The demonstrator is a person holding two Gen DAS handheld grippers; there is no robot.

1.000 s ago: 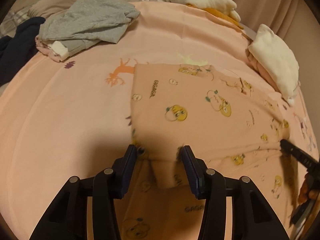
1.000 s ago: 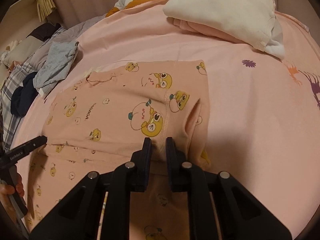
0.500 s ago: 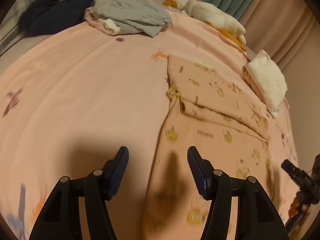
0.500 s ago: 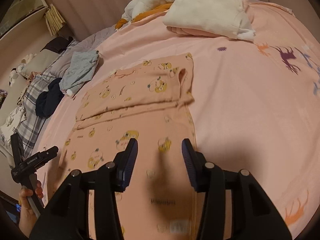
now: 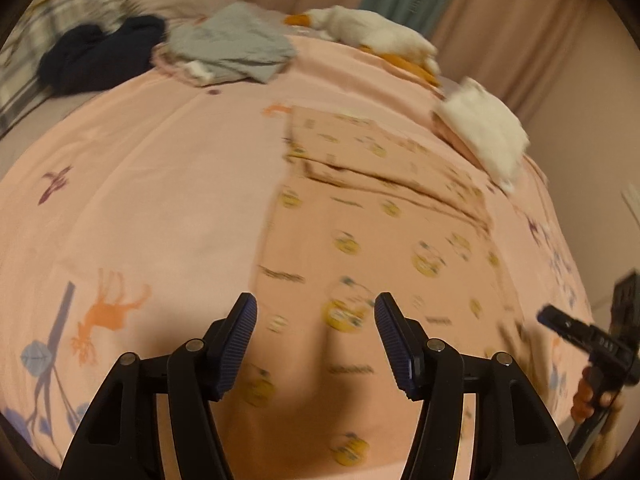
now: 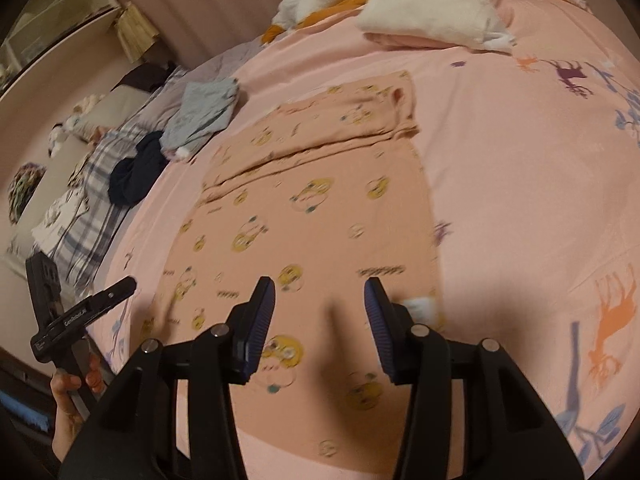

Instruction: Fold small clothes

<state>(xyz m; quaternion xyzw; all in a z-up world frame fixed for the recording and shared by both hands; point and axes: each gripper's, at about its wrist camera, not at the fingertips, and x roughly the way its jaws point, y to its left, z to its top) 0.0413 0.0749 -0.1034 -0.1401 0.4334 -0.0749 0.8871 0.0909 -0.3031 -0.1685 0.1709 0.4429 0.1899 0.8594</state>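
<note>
Progress: one fold is in, more to go. The pink printed garment (image 6: 320, 208) lies flat near the middle of the bed (image 6: 520, 184), its far part doubled back toward the near side so a crease band runs across it. The near, single-layer part is spread out and not folded; my read is one or two more folds are left before it can go on a pile.

Left gripper (image 5: 316, 332): jaws spread, nothing between them, hovering over the garment's near left part. Right gripper (image 6: 320, 312): jaws spread, also empty, above the near right part; a small white tag (image 6: 420, 305) shows at the hem by its right finger. Both pairs of jaws have just been opening.

Materials: the garment is thin, soft knit with yellow cartoon prints, limp, lying with few wrinkles. The bed cover is smooth pink cloth with deer and leaf prints.

Other stuff: white folded stack (image 6: 432, 4) at the far right corner, looks finished. Grey garment (image 5: 232, 44) and dark navy one (image 5: 100, 56) are crumpled at the far left, probably still waiting. A plush toy (image 5: 372, 36) lies at the far edge.
</note>
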